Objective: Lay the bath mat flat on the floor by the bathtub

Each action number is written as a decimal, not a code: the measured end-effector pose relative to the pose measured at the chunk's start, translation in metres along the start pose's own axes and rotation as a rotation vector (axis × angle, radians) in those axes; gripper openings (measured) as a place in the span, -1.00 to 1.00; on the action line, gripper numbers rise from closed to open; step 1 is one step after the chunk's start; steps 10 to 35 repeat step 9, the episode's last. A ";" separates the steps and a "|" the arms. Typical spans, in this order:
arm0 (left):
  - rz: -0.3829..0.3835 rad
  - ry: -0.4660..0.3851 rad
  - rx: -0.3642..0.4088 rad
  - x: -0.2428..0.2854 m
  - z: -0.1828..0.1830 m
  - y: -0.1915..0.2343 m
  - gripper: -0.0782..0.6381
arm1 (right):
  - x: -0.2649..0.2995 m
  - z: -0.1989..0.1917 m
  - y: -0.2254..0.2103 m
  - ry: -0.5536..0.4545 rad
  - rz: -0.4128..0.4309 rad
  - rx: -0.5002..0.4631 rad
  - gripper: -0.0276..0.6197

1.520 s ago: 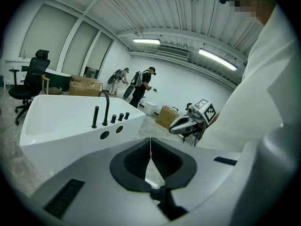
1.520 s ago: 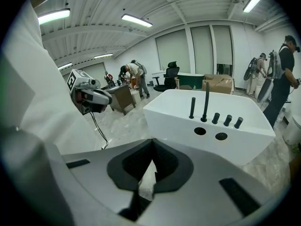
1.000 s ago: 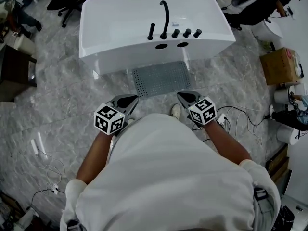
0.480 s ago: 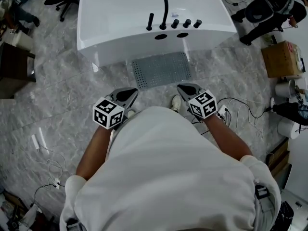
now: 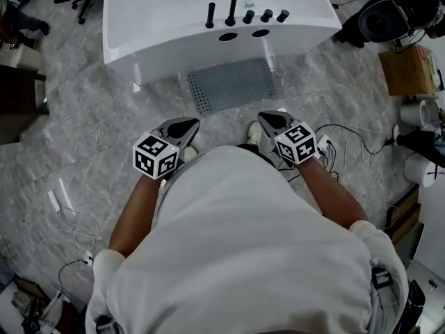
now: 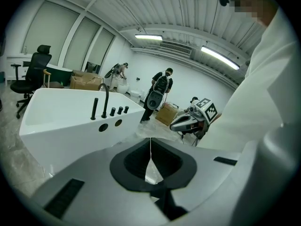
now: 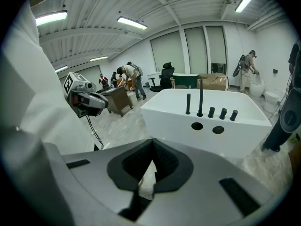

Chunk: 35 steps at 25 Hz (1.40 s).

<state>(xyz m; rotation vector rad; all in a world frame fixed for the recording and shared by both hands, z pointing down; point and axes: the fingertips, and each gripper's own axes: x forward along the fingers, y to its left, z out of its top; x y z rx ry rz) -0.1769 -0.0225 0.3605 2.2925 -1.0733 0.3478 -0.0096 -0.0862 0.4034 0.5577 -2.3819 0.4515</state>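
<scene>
Jaws of the left gripper (image 6: pixel 150 142) were pressed shut, tip to tip, with nothing between them. The right gripper (image 7: pixel 153 142) was the same: closed and empty. Both were held out in front of the person's white shirt (image 5: pixel 243 242), side by side and apart. A white shoe (image 5: pixel 255 132) showed just beside the right gripper.

Farther out, the bath mat (image 5: pixel 233 83) lay flat on the floor (image 5: pixel 83 138), right beside the long side of the white bathtub (image 5: pixel 160 26), below its black tap (image 5: pixel 231 2). The mat was grey, shaped like a rectangle, and covered all over with rows of little dots. Its edges looked straight. Neither gripper touched it. The floor was grey stone with pale swirls.
</scene>
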 end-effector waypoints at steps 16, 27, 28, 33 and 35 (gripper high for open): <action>-0.031 0.033 -0.003 0.035 0.002 -0.003 -0.73 | -0.005 -0.008 -0.026 0.014 -0.009 0.017 -0.89; -0.031 0.033 -0.003 0.035 0.002 -0.003 -0.73 | -0.005 -0.008 -0.026 0.014 -0.009 0.017 -0.89; -0.031 0.033 -0.003 0.035 0.002 -0.003 -0.73 | -0.005 -0.008 -0.026 0.014 -0.009 0.017 -0.89; -0.031 0.033 -0.003 0.035 0.002 -0.003 -0.73 | -0.005 -0.008 -0.026 0.014 -0.009 0.017 -0.89; -0.031 0.033 -0.003 0.035 0.002 -0.003 -0.73 | -0.005 -0.008 -0.026 0.014 -0.009 0.017 -0.89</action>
